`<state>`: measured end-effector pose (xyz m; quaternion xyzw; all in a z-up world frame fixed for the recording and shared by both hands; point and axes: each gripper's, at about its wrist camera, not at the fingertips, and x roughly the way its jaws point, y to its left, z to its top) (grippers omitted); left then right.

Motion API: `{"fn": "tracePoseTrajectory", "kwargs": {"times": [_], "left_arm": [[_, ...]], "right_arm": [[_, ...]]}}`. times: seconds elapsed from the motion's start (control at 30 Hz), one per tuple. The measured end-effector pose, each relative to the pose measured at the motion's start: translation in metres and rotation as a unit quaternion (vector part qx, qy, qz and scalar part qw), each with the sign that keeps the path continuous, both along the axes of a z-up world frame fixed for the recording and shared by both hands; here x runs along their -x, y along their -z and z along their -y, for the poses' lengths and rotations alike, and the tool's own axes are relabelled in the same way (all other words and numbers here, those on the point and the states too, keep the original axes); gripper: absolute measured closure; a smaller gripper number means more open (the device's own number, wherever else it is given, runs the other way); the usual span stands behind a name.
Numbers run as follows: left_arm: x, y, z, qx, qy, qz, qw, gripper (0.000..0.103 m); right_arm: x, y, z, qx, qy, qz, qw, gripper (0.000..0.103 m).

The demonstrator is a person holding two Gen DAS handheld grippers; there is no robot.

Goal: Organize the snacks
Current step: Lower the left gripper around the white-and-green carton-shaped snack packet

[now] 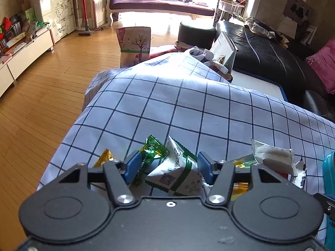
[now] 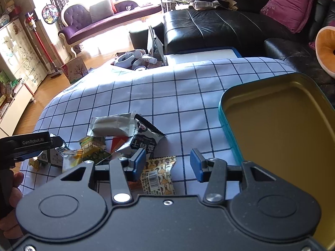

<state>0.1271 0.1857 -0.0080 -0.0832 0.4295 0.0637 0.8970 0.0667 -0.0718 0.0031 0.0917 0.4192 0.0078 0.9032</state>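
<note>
Because the open tin [image 2: 282, 129] sits beside the snack pile, the left claw [image 1: 167, 167] pinches a white-and-green packet [image 1: 175, 177] while the right claw [image 2: 167, 163] hovers wide over an orange packet [image 2: 158, 175].

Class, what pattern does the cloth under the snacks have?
The cloth is white with a dark blue grid of squares, best seen in the right wrist view.

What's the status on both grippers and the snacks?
Left gripper closed on white-green snack packet. Right gripper open over orange packet. Tin open, empty. Snack pile crowds the pick.
</note>
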Motion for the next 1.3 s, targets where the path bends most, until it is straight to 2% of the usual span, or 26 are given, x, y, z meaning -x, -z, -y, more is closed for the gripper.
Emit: {"fn": "tracePoseTrajectory", "kwargs": {"times": [0.3,0.7,0.87,1.3], "left_arm": [[0.01,0.0,0.007,-0.002,0.029,-0.01,0.9995,0.051],[0.033,0.001,0.001,0.017,0.016,-0.045,0.9987,0.049],[0.037,0.002,0.0,0.013,0.015,-0.043,0.9989,0.048],[0.039,0.006,0.006,0.002,0.007,-0.034,0.9994,0.043]], "right_arm": [[-0.002,0.006,0.006,-0.014,-0.001,-0.022,1.0,0.049],[-0.001,0.007,0.006,-0.016,-0.012,-0.043,0.999,0.049],[-0.003,0.011,0.006,-0.024,-0.022,-0.058,0.998,0.049],[-0.002,0.013,-0.006,0.003,-0.04,-0.055,0.998,0.049]]}}
